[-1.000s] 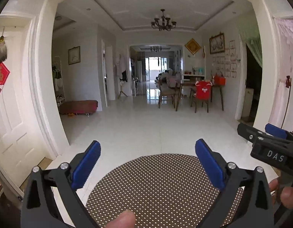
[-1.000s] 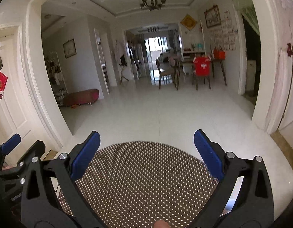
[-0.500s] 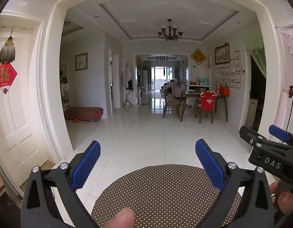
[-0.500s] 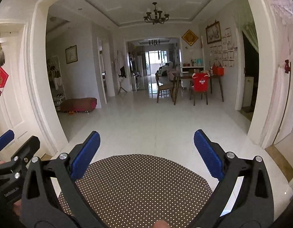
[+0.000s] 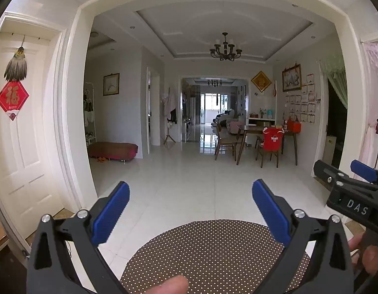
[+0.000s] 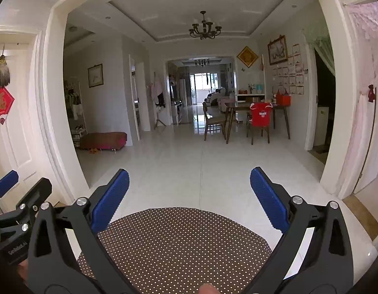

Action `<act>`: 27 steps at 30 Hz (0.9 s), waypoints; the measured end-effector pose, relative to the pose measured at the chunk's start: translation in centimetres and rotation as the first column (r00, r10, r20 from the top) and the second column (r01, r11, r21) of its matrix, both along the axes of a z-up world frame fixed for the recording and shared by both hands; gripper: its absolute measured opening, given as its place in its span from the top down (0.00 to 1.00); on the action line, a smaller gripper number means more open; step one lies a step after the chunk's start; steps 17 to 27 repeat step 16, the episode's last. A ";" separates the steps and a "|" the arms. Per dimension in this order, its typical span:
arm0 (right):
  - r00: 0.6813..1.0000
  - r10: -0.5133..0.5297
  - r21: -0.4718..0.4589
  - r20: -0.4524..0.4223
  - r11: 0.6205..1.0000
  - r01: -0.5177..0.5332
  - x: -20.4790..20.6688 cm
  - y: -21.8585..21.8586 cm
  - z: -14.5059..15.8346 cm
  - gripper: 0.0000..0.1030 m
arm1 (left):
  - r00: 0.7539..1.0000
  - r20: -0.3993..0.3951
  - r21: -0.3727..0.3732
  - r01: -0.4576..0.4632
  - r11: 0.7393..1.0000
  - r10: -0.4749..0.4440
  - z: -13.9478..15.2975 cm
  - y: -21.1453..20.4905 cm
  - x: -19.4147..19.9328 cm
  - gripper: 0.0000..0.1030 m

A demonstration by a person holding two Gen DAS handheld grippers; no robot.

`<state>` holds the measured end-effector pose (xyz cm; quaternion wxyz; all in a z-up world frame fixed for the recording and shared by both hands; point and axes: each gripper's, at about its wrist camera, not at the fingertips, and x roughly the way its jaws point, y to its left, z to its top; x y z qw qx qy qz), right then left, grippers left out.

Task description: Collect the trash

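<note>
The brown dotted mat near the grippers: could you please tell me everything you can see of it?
The dotted mat looks like dark brown fabric covered in a regular grid of small white dots. Its visible far edge is rounded, slightly faceted. It lies flat on the glossy white tile floor, just before the archway. Its near part is hidden behind both open grippers, and each wrist view sees it between the blue fingers. Nothing rests on the visible part.

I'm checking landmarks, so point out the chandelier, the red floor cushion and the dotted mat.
chandelier [image 5: 225, 50], left wrist view, middle arms
red floor cushion [image 5: 113, 149], left wrist view, top
dotted mat [image 6: 179, 245], right wrist view, centre
</note>
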<state>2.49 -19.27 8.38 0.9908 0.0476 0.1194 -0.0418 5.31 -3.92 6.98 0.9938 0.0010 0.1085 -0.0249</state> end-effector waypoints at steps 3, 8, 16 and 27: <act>1.000 0.010 -0.004 0.000 1.000 -0.010 -0.1 0.2 -0.3 0.06 | 1.000 0.006 -0.015 0.004 1.000 -0.004 -0.1 0.2 -0.2 0.05; 1.000 0.020 0.000 -0.004 1.000 -0.020 0.1 0.3 -0.4 0.06 | 1.000 0.025 -0.006 -0.005 1.000 0.005 -0.2 0.7 -0.2 0.05; 1.000 0.027 -0.006 0.002 1.000 -0.027 0.5 0.3 0.0 0.06 | 1.000 0.005 -0.006 -0.019 1.000 0.019 -0.2 0.5 0.1 0.05; 1.000 0.027 -0.006 0.002 1.000 -0.027 0.5 0.3 0.0 0.06 | 1.000 0.005 -0.006 -0.019 1.000 0.019 -0.2 0.5 0.1 0.05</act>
